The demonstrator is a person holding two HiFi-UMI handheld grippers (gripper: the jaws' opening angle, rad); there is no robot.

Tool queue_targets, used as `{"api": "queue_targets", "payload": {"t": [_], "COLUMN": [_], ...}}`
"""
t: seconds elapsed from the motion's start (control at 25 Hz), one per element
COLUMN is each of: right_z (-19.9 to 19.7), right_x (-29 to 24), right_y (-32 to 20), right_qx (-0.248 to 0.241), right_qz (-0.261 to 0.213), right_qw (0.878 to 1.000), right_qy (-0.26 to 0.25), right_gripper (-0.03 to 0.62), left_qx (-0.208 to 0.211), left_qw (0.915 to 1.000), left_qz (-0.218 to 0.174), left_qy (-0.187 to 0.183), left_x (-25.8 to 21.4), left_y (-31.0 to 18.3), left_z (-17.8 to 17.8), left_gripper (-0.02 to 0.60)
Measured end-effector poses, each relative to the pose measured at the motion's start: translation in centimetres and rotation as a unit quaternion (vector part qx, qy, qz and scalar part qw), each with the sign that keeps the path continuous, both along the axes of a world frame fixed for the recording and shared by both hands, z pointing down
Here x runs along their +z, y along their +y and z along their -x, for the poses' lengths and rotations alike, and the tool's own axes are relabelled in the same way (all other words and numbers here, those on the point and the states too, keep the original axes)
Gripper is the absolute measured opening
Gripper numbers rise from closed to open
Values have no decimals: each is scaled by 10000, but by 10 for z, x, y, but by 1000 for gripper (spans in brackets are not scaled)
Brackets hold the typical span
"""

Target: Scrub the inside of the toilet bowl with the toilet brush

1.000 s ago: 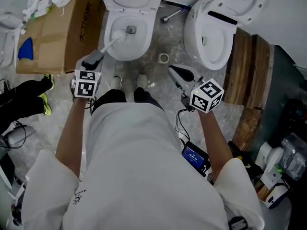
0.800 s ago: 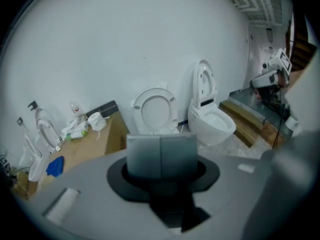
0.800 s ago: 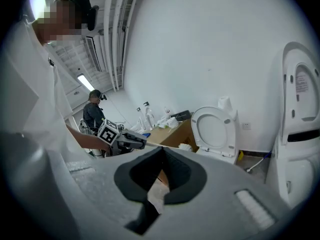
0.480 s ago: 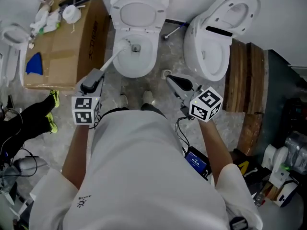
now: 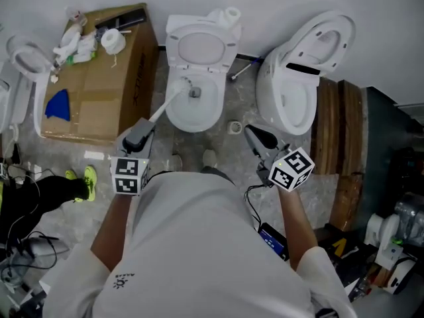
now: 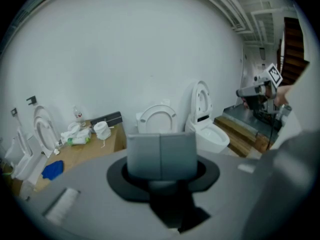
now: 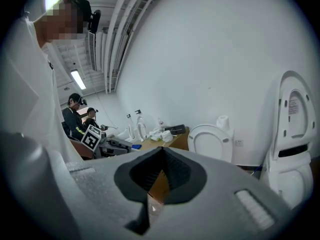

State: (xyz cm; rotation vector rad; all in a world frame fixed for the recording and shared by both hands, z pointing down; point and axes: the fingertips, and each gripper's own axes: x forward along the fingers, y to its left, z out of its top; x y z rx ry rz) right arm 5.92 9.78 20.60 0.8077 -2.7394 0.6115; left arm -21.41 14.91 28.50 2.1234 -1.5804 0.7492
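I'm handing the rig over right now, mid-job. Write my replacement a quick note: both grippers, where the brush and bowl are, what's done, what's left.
Left gripper: jaws shut on the handle of the toilet brush.
Right gripper: jaws together, nothing in them, held to the right of the bowl.
The brush head is down inside the toilet bowl, toward its back; the lid is up.
Done: brush grasped and placed in the bowl. How much has been scrubbed can't be told.
Left: work the brush round the inner wall.
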Motion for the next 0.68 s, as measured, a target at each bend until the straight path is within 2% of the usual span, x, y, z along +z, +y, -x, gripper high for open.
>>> {"api": "queue_targets", "payload": {"t": [0.12,0.68], "right_z": [-1,-3], "right_x": [1,6], "right_y": [-1,-7], "right_qx": [50,32], "right_qz": [1,54], "right_qw": [10000,9998], "right_qy": [22,167], "right_gripper": [0,0], "left_qx": [62,344], "left_qw": [9999,9994], "left_qz": [-102,41], "left_qy": [-41,33], "left_x": [0,1], "left_y": [-3,-13], "left_z": [0,-26], "left_gripper": [152,152]}}
